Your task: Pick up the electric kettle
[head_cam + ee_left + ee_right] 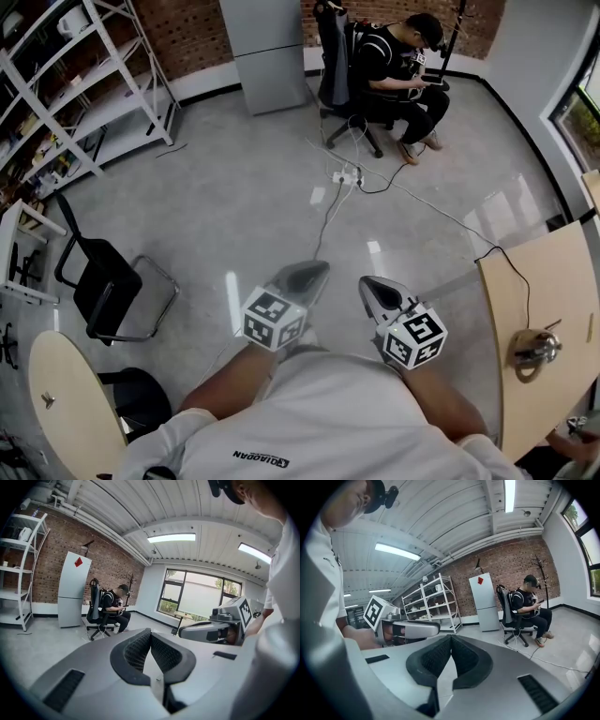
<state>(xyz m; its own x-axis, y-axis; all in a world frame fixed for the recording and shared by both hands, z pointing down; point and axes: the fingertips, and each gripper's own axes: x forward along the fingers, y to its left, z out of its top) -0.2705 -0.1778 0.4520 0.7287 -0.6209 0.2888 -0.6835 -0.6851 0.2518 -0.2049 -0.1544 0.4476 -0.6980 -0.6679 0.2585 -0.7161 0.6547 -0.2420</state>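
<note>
Grey polished floor (234, 206) fills most of the head view; both tools are held out over it, side by side and apart, pointing slightly down. Left tool (317, 270): jaws closed, pads meeting at the tip, nothing between them. Right tool (371, 285): jaws likewise pressed together, holding nothing. Each gripper view agrees, with the ribbed black pads touching along their front edge. Electric kettle (536, 351): a shiny metal body, standing on the light wooden desk (553, 281) at the right edge of the head view, well apart from both tools and nearer the right one. A black cord (450, 217) runs across the floor from near a white power strip (347, 175) and up onto that desk toward the kettle. Background — a person (398, 61) seated on an office chair (333, 56) with a handheld device, white shelving (84, 103) at left, a black chair (105, 286) near a round desk (56, 394).
</note>
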